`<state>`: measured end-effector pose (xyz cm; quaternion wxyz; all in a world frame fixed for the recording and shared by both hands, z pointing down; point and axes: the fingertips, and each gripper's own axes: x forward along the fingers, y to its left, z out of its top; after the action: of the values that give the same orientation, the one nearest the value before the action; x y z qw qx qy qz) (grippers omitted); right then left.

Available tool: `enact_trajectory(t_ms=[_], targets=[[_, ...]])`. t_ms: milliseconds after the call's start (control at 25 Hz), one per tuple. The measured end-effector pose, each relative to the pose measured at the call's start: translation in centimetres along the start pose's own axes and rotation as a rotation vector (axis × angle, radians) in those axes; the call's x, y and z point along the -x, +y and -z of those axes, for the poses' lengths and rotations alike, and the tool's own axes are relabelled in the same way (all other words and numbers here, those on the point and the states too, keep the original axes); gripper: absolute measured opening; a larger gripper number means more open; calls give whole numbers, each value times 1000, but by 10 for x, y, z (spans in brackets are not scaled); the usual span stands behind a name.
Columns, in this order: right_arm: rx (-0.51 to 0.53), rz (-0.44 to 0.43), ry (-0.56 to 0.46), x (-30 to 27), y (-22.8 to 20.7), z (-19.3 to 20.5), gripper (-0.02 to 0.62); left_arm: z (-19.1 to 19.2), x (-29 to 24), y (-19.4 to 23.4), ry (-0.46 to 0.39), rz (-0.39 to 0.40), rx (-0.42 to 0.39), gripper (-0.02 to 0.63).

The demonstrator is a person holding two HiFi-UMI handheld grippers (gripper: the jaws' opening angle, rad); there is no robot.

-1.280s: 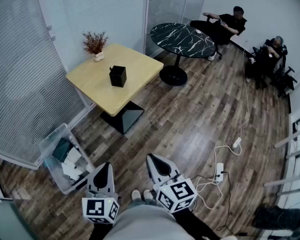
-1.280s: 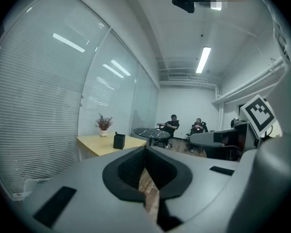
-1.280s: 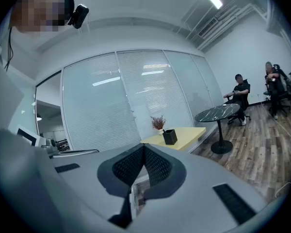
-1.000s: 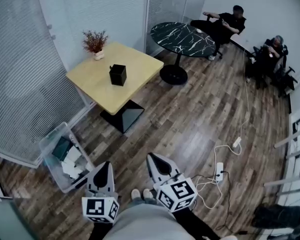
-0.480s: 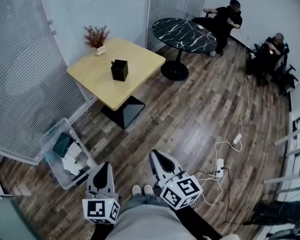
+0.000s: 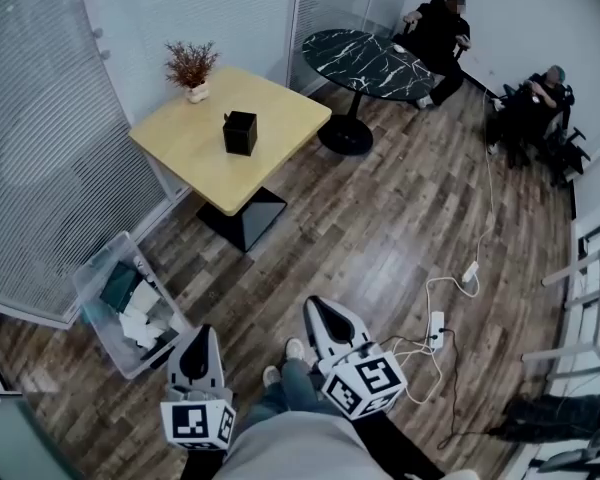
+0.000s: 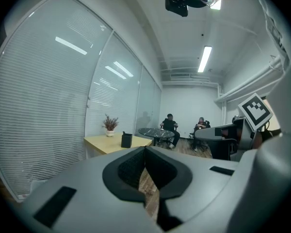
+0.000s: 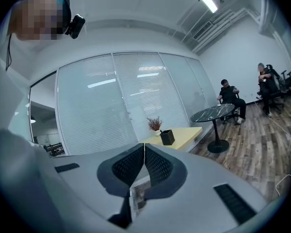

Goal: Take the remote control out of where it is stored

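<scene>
A small black box (image 6: 240, 132) stands upright on the yellow square table (image 6: 200, 158) across the room, and no remote control shows. The box also appears far off in the left gripper view (image 7: 126, 140) and the right gripper view (image 8: 167, 137). My left gripper (image 6: 201, 332) and right gripper (image 6: 316, 305) are held low near my body, pointing toward the table and well short of it. The left gripper's (image 7: 145, 148) jaws meet at their tips with nothing between them. The right gripper (image 8: 144, 144) is shut and empty too.
A potted dry plant (image 6: 190, 71) sits at the table's far corner. A round black marble table (image 6: 365, 63) stands behind, with two people (image 6: 435, 23) (image 6: 535, 103) beyond. A clear bin (image 6: 120, 303) lies left against the blinds. A power strip with cables (image 6: 435, 328) lies right.
The head view has shifted as I step forward, one foot now ahead between the grippers. Both grippers stay shut. The person by the round table has changed position.
</scene>
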<state>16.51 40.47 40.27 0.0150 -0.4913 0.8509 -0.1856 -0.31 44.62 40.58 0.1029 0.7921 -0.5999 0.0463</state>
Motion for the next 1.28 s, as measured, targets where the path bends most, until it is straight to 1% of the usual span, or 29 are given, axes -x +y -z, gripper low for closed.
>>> enact_trajectory(t_ms=[280, 520, 840, 1000, 1120, 1280], targets=[[-4, 3, -11, -36, -20, -11, 5, -6, -35, 14, -5, -11, -4, 8], [21, -19, -15, -85, -47, -34, 5, -27, -90, 21, -19, -22, -18, 9], [29, -80, -7, -153, -81, -68, 3, -52, -167, 30, -36, -51, -16, 8], [33, -89, -9, -179, -103, -79, 5, -60, -198, 32, -51, -66, -11, 9], [31, -103, -8, -195, -114, -85, 4, -64, -216, 35, -54, -80, -15, 8], [34, -134, 8, -207, -119, -87, 5, -66, -228, 36, -51, -103, -9, 9]])
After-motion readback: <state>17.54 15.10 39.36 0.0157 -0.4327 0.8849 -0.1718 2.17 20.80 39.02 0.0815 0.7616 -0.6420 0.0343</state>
